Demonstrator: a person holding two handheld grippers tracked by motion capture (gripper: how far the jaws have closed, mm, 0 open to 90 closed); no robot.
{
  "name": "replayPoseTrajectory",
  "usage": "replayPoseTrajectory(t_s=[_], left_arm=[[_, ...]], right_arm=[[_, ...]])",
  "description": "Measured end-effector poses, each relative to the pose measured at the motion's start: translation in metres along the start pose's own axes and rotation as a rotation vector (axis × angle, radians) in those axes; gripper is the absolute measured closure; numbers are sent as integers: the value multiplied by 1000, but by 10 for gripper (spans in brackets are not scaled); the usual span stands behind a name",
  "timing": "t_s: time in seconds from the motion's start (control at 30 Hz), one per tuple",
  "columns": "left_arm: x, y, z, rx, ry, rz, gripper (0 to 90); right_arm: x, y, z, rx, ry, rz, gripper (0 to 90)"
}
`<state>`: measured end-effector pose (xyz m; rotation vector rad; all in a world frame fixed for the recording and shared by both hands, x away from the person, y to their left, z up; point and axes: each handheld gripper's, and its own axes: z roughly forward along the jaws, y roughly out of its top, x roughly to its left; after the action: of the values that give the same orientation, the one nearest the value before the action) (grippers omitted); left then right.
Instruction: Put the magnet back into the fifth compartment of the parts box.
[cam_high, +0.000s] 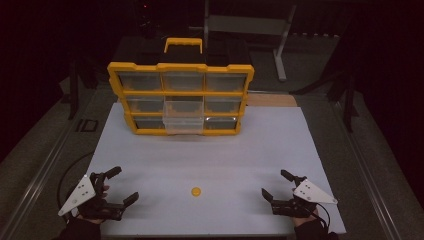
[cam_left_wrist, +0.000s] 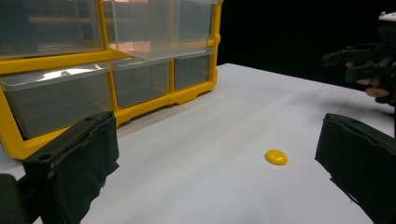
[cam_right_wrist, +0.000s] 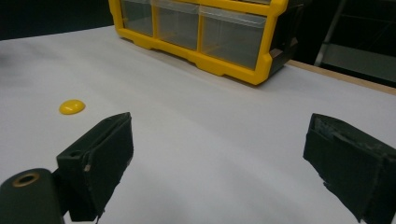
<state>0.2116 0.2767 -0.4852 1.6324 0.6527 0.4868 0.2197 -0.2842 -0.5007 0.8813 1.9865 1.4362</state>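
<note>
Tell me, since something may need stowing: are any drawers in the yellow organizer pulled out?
Yes. In the yellow organizer, the middle-column drawer of the centre row and the one beneath jut forward; the rest sit flush.

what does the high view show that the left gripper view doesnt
High view alone: the organizer's yellow carry handle, the middle drawer pulled out, and the left gripper from outside, jaws apart. Left gripper view alone: a close, low-angle look at the yellow disc between its own jaws. Both: the yellow drawer organizer, the white table and the right gripper, open.
</note>
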Motion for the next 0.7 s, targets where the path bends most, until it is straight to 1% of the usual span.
replayPoseTrajectory(t_s=[0.17, 0.2, 0.23, 0.27, 0.33, 0.53, 0.57, 0.7], left_arm=[[1, 16, 4, 0, -30, 12, 2], [1, 16, 4, 0, -30, 12, 2], [1, 24, 7, 2, -49, 16, 1], [1, 24, 7, 2, -49, 16, 2], [1, 32, 13, 4, -64, 28, 1], [-2, 43, 22, 11, -102, 37, 1], [-2, 45, 24, 15, -106, 45, 2], [-5, 51, 30, 12, -121, 52, 2]], right_arm=[[1, 0, 0, 1, 1, -3, 83], [1, 0, 0, 1, 1, -3, 83], [1, 0, 0, -2, -1, -4, 83], [1, 0, 0, -2, -1, -4, 83], [0, 0, 0, -4, 1, -3, 83], [1, -1, 1, 2, 1, -6, 83], [1, -1, 1, 0, 0, -6, 83], [1, -1, 1, 1, 3, -4, 83]])
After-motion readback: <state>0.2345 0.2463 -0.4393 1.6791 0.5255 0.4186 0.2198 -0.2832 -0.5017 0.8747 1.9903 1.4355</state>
